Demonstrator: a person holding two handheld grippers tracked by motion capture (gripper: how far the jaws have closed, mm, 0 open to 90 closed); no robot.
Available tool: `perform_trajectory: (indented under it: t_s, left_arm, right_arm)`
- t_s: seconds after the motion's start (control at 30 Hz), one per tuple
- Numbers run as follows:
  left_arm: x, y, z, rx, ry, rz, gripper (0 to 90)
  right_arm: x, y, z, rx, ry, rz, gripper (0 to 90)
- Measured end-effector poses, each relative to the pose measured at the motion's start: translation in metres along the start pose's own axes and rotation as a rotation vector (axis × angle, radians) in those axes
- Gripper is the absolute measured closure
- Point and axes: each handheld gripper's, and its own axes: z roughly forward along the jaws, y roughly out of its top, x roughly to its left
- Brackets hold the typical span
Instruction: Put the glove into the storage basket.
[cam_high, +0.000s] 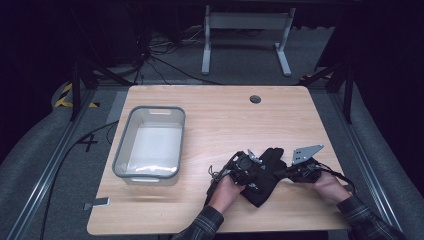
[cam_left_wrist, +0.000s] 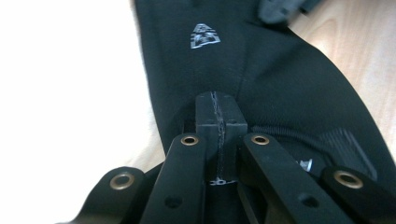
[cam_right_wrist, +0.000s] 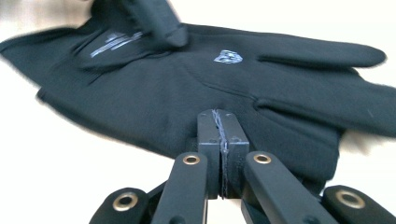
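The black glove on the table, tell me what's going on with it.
A person is working on a black glove lying flat on the wooden table, near its front edge. The left tool and the right tool each have their jaws closed, apparently pinching the fabric from opposite sides. A clear plastic bin sits apart to the left.

Gloves: I am seeing one black glove (cam_high: 264, 176) lying on the table (a small pale logo is showing on its back).
Bins: one grey plastic bin (cam_high: 150, 142) is sitting on the table.
Grippers: I am holding two, the left gripper (cam_high: 239, 169) and the right gripper (cam_high: 301, 171).
Tables: one wooden table (cam_high: 220, 117) is carrying it all.
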Motion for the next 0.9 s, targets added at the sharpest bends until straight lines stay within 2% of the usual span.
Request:
perform_trajectory:
  t_s: [0.17,0.33,0.43,0.5,0.63,0.73,0.77,0.8,0.83,0.87,0.9]
  left_arm:
    - [0.003,-0.001,-0.002,-0.001,0.007,-0.01,89.8]
    - [0.004,0.002,-0.008,-0.019,-0.006,-0.01,88.6]
    - [0.004,0.004,-0.012,-0.034,-0.014,-0.013,85.2]
    - [0.005,0.007,-0.016,-0.05,-0.031,-0.017,79.2]
    - [0.006,0.012,-0.019,-0.068,-0.039,-0.013,61.5]
    - [0.006,0.017,-0.017,-0.085,-0.059,-0.015,47.8]
    - [0.007,0.019,-0.015,-0.078,-0.068,-0.011,44.6]
    - [0.005,0.022,-0.012,-0.067,-0.073,0.004,36.0]
    - [0.004,0.023,-0.009,-0.061,-0.072,0.004,32.7]
    - [0.004,0.023,-0.009,-0.061,-0.072,0.004,29.7]
    - [0.002,0.025,-0.006,-0.055,-0.066,0.008,29.7]
  right_arm:
    - [0.004,0.001,0.002,-0.011,0.025,-0.002,90.0]
    - [0.004,-0.001,-0.007,-0.039,0.019,0.013,89.2]
    - [0.006,-0.004,-0.013,-0.051,0.004,0.02,83.7]
    - [0.006,-0.009,-0.019,-0.053,-0.017,0.03,78.2]
    - [0.006,-0.022,-0.029,-0.059,-0.065,0.065,61.2]
    - [0.004,-0.037,-0.036,-0.067,-0.108,0.11,48.6]
    - [0.003,-0.042,-0.038,-0.066,-0.122,0.122,45.1]
    - [0.002,-0.05,-0.042,-0.066,-0.156,0.148,37.0]
    - [0.002,-0.053,-0.044,-0.066,-0.176,0.152,33.1]
    - [0.002,-0.053,-0.044,-0.066,-0.176,0.152,33.1]
    - [0.001,-0.057,-0.045,-0.069,-0.198,0.16,30.5]
